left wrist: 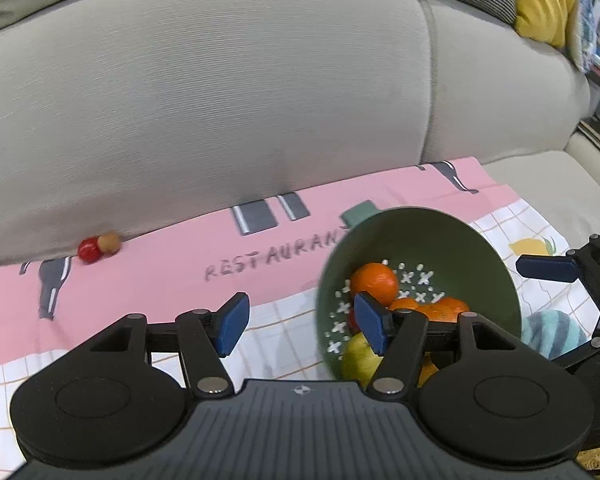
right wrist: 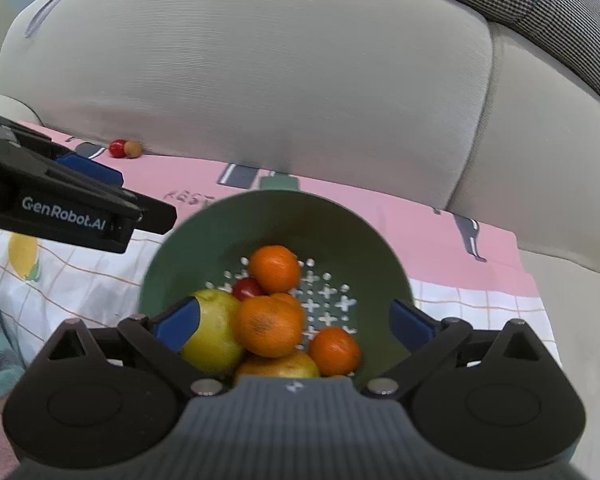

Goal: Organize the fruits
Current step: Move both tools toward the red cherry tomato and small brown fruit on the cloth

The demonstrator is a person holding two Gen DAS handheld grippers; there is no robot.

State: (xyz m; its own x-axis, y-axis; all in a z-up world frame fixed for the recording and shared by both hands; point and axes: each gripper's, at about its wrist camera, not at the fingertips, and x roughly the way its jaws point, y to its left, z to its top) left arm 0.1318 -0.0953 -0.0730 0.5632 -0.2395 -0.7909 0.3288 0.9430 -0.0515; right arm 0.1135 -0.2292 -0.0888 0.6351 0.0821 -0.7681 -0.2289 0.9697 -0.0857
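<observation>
Two small fruits (left wrist: 99,247) lie at the sofa's base, far-left of the bowl (left wrist: 452,240) — nearer the left gripper (left wrist: 300,322), spread and empty — the right gripper (right wrist: 296,322) gapes wide above the bowl.

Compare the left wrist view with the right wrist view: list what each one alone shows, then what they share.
Only the left wrist view: a bright yellow cushion at the sofa's top right, and the right gripper seen from the side.

Only the right wrist view: the left gripper's black body printed GenRobot.AI, and a small red fruit clear among the oranges.

Both: the perforated green plastic bowl, the two small round fruits against the sofa, and the pink printed cloth.
</observation>
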